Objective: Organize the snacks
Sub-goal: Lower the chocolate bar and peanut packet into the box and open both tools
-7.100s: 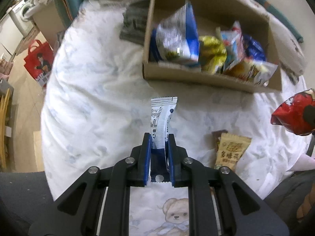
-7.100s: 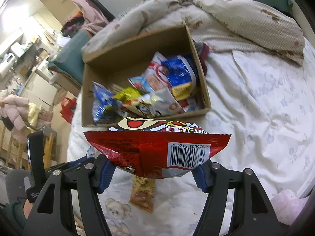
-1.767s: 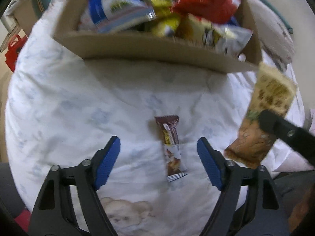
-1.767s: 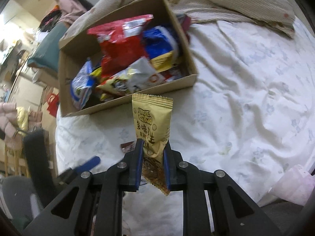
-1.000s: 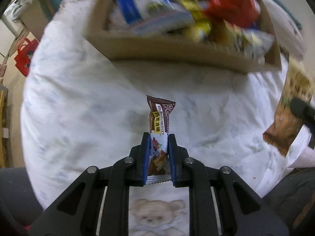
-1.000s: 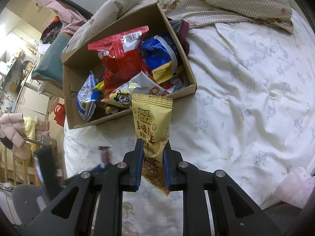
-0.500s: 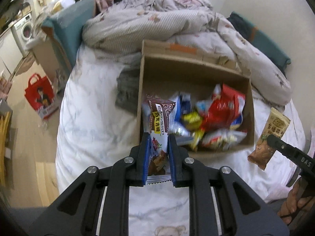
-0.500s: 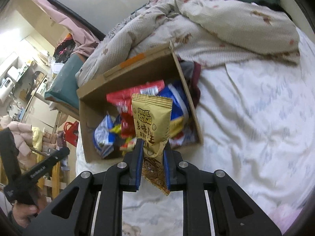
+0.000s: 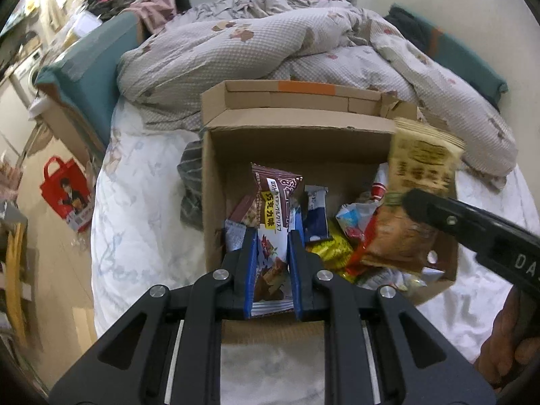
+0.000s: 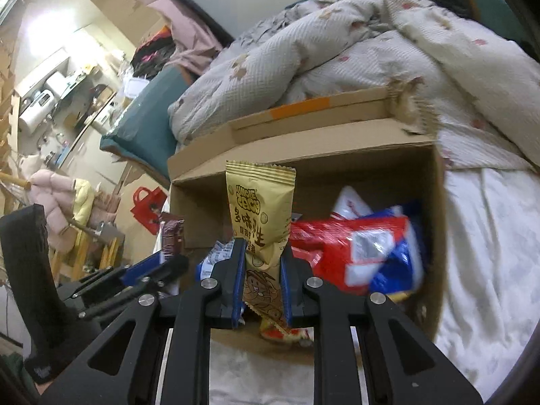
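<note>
A: Left wrist view first: the left gripper [image 9: 271, 236] has its 2 blue pads pinched on a brown chocolate wafer packet [image 9: 274, 209], which stands upright out of the jaws over the near-left part of the open cardboard box [image 9: 297, 141].

B: And the box sits where?

A: On a white flowered bedsheet [image 9: 141, 202], with a rumpled quilt [image 9: 270, 47] heaped against its far side. Inside lie other snacks: a blue-and-white packet [image 9: 315, 212], a yellow one [image 9: 332, 248] and more wrappers toward the right.

B: What about the other hand?

A: Right wrist view shows the right gripper [image 10: 261, 253] pressed together on a tan peanut packet [image 10: 260, 216], upright, its top seal pointing at the box's far wall. A red bag [image 10: 324, 236] and a blue bag [image 10: 395, 260] lie in the box to the right of it, somewhat blurred.

B: Do the 2 tools touch?

A: No. In the left view the peanut packet hangs over the box's right half, apart from the wafer. A red tote [image 9: 65, 192] stands on the floor at left.
</note>
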### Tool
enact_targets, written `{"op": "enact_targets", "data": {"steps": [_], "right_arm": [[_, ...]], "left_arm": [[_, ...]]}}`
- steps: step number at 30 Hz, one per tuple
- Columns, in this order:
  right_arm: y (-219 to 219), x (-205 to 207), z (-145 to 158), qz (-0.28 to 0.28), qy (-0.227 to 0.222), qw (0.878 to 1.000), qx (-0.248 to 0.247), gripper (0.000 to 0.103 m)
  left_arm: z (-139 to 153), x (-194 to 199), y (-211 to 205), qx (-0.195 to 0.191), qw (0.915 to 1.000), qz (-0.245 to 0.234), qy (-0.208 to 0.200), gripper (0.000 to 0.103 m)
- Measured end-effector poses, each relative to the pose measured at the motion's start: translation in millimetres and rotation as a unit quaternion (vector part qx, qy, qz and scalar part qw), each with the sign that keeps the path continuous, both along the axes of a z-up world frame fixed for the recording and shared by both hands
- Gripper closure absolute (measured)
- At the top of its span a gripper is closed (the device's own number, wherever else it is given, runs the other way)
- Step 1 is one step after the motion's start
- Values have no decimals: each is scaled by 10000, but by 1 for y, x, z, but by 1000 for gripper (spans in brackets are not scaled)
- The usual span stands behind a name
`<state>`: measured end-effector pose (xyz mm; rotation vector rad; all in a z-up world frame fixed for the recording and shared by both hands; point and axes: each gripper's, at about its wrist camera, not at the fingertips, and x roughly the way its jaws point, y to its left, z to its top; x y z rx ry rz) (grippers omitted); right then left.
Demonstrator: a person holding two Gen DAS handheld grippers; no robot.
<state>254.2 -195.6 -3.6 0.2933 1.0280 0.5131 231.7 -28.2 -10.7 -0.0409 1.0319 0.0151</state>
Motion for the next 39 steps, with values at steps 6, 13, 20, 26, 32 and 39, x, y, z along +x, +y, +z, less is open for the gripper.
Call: {"op": "enact_targets", "data": {"steps": [6, 13, 20, 26, 32, 39], "right_arm": [[-1, 18, -20, 35, 126, 9998, 134, 84], [-4, 18, -19, 25, 164, 9992, 370, 83], [-7, 19, -12, 100, 80, 9973, 720, 81], [-7, 19, 1, 157, -59, 9955, 934, 76], [-17, 13, 9, 31, -219, 9939, 1085, 29], [-30, -11, 26, -150, -396, 9957, 830, 23]], "left_arm": [[-17, 23, -4, 27, 9999, 11, 132, 88], [-20, 35, -12, -18, 9999, 3, 124, 88], [-8, 29, -12, 13, 10000, 23, -58, 63], [9, 14, -4, 66, 9990, 170, -414, 21], [13, 3, 5, -20, 9988, 226, -434, 21], [27, -17, 16, 61, 9970, 342, -693, 20]]}}
